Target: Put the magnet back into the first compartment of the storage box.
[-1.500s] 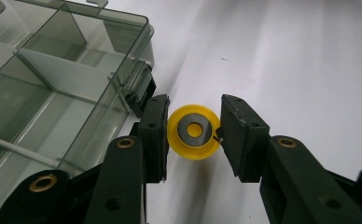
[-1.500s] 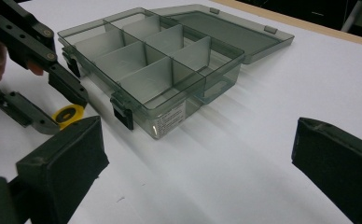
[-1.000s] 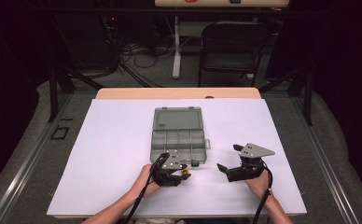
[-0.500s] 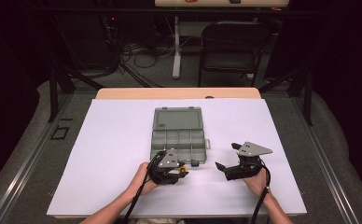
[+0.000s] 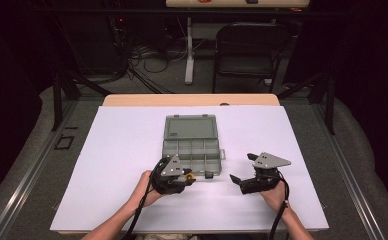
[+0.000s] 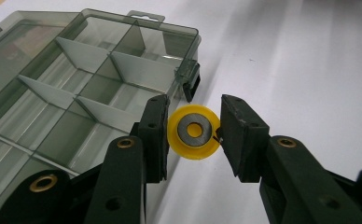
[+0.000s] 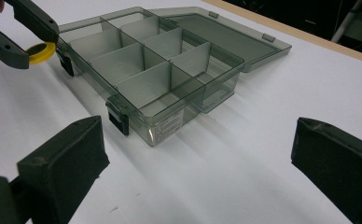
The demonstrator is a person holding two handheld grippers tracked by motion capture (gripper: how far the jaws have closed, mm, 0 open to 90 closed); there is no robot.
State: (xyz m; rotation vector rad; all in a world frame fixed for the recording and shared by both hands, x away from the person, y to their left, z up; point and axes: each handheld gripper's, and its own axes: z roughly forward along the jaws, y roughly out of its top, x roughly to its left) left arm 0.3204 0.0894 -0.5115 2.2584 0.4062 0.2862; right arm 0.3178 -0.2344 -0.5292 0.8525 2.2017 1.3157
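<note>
Just off the near corner of the open compartment box, the left claw gripped a yellow spool edge-on, nearer than the empty, wide-open right claw.

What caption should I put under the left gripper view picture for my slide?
The left tool pinches a yellow ring beside an open, empty grey compartment box on the white table.
</note>
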